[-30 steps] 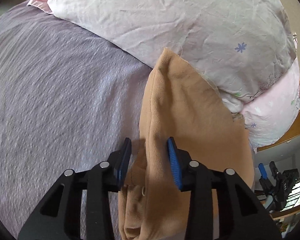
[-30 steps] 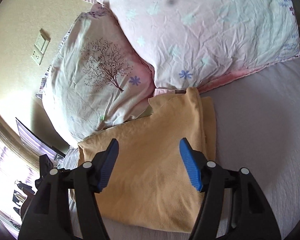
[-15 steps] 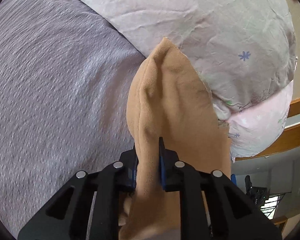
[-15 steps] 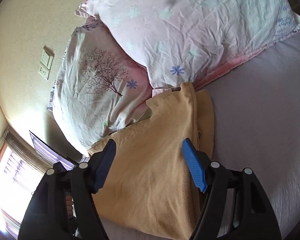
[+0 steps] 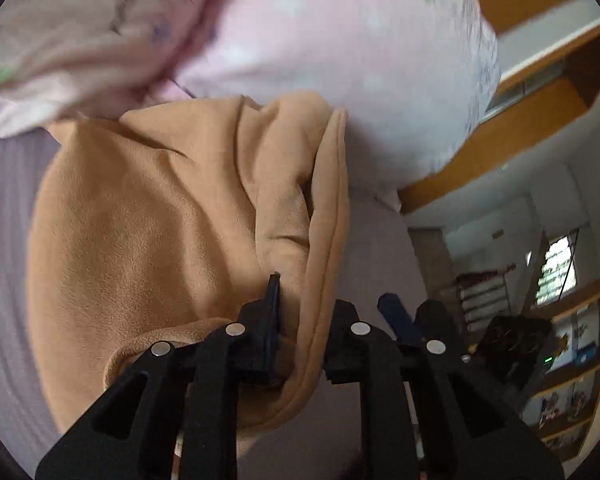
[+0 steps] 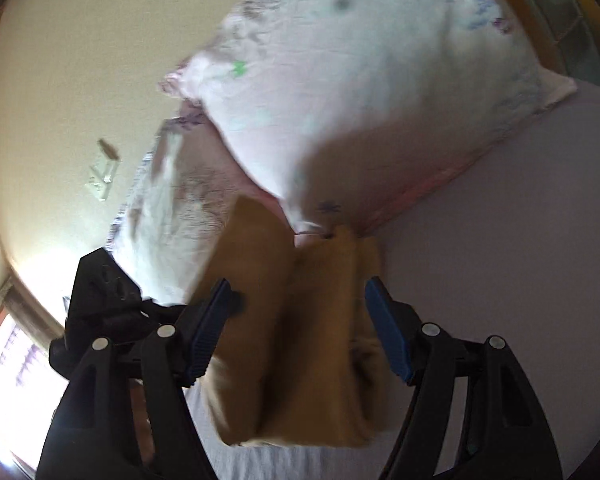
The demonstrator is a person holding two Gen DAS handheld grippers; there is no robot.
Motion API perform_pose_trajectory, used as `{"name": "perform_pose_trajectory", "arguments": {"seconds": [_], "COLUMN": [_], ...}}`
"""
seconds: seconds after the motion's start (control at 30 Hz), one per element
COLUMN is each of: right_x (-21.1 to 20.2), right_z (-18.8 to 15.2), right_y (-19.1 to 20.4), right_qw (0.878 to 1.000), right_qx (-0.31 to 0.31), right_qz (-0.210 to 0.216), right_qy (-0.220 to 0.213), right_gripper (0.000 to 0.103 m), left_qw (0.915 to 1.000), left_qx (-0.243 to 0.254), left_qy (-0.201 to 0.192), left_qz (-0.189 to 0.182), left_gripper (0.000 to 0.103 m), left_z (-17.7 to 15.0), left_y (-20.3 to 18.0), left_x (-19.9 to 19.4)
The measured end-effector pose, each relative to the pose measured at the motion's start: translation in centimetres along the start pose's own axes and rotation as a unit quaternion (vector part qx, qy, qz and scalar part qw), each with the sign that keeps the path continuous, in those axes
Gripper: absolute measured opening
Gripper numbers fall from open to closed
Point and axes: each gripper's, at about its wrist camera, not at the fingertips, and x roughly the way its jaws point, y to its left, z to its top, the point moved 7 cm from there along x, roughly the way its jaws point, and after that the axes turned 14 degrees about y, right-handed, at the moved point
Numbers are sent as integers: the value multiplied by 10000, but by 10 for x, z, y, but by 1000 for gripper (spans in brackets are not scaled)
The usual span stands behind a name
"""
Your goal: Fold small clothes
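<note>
A tan fleece garment (image 5: 148, 232) lies partly folded on the grey bedsheet (image 5: 4, 216) against the pillows. My left gripper (image 5: 300, 312) is shut on the garment's edge, holding a raised fold of it. In the right wrist view the garment (image 6: 308, 320) is blurred, with one flap lifted and turned over. My right gripper (image 6: 296, 328) is open, its blue pads on either side of the garment, not touching it. The left gripper (image 6: 100, 292) shows as a dark shape at the left of that view.
Pink and white floral pillows (image 5: 320, 40) (image 6: 360, 80) lie right behind the garment. A wooden bed frame (image 5: 520, 128) and shelves (image 5: 560, 380) are at the right. A wall with a light switch (image 6: 100, 176) is at the left in the right wrist view.
My left gripper, shut on the garment's edge, has lifted and carried it across, turning a flap over. Its view has swung toward the pillows. My right gripper stays open and has moved closer.
</note>
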Motion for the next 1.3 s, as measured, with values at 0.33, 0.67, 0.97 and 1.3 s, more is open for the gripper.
{"name": "perform_pose_trajectory", "arguments": {"seconds": [0.33, 0.67, 0.97, 1.3], "right_x": [5, 17, 43, 6], "right_z": [13, -20, -82, -29], "right_y": [-33, 40, 26, -1], "right_qw": [9957, 9861, 9458, 9874], "right_qx": [242, -1046, -1926, -703], "right_qz": [-180, -343, -1912, -827], "right_qy": [878, 1241, 1784, 1152], "right_gripper": [70, 64, 6, 83], "left_qw": [9870, 9721, 9541, 9716], "left_qx": [850, 1869, 2300, 1772], "left_qy": [-1348, -757, -359, -753], "left_qz": [-226, 1198, 1882, 1379], "left_gripper": [89, 89, 89, 88], "left_z": [-18, -87, -118, -113], "left_y": [-2, 33, 35, 49], "left_x": [-114, -86, -39, -68]}}
